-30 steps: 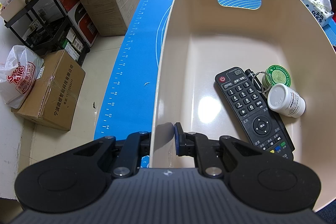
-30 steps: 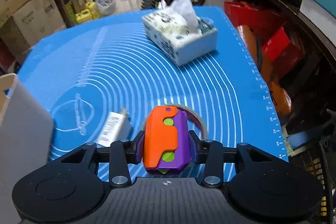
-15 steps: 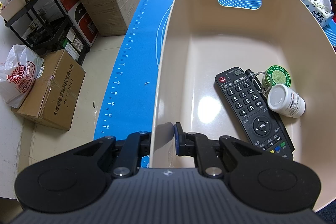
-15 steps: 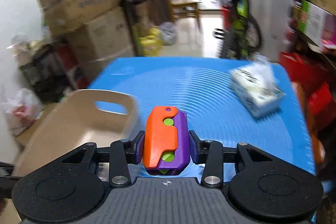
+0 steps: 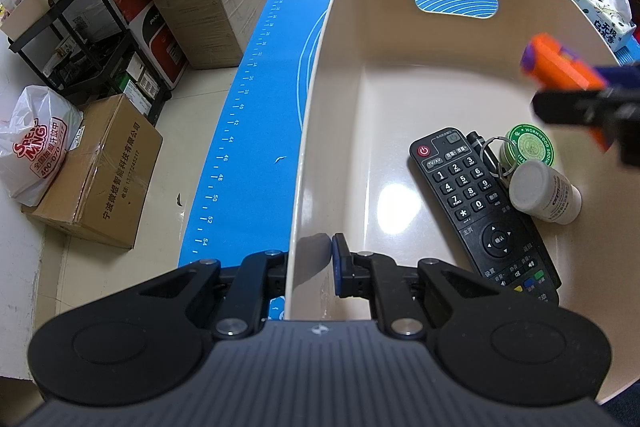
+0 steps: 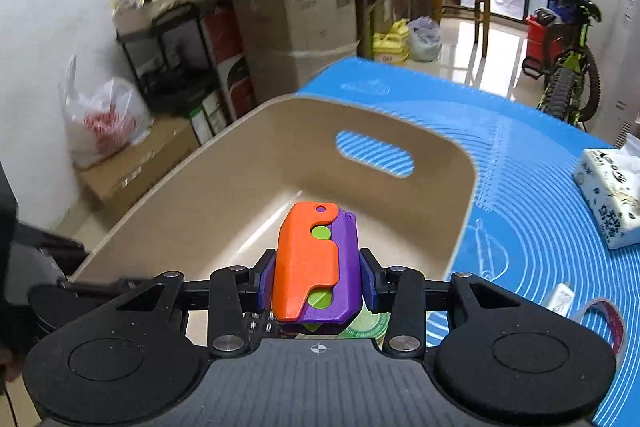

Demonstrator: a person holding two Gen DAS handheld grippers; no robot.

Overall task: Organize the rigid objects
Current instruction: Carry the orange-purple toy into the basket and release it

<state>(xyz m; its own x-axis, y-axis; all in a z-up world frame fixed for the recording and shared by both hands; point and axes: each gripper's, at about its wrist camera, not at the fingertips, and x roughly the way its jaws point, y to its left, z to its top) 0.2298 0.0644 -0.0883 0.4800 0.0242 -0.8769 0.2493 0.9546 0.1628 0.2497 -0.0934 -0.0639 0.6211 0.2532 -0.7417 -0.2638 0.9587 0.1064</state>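
My left gripper (image 5: pixel 310 267) is shut on the near wall of the beige bin (image 5: pixel 316 131), one finger outside and one inside. Inside the bin lie a black remote (image 5: pixel 480 203), a green round tin (image 5: pixel 530 147), a white pill bottle (image 5: pixel 546 193) and a dark pen with a key ring (image 5: pixel 486 153). My right gripper (image 6: pixel 318 277) is shut on an orange and purple toy (image 6: pixel 316 263) and hangs above the bin (image 6: pixel 460 211). The same toy (image 5: pixel 560 67) shows blurred over the bin's right side in the left wrist view.
The bin stands on a blue mat (image 5: pixel 248 131). A tissue pack (image 6: pixel 612 203), a white charger (image 6: pixel 562 299) and a tape roll (image 6: pixel 604 319) lie on the mat to the bin's right. Cardboard boxes (image 5: pixel 100 175), a black rack and a bicycle (image 6: pixel 568 79) surround the table.
My right gripper swung left with the toy, from over the open mat to above the bin, and now enters the left wrist view. The left gripper and bin stayed still.
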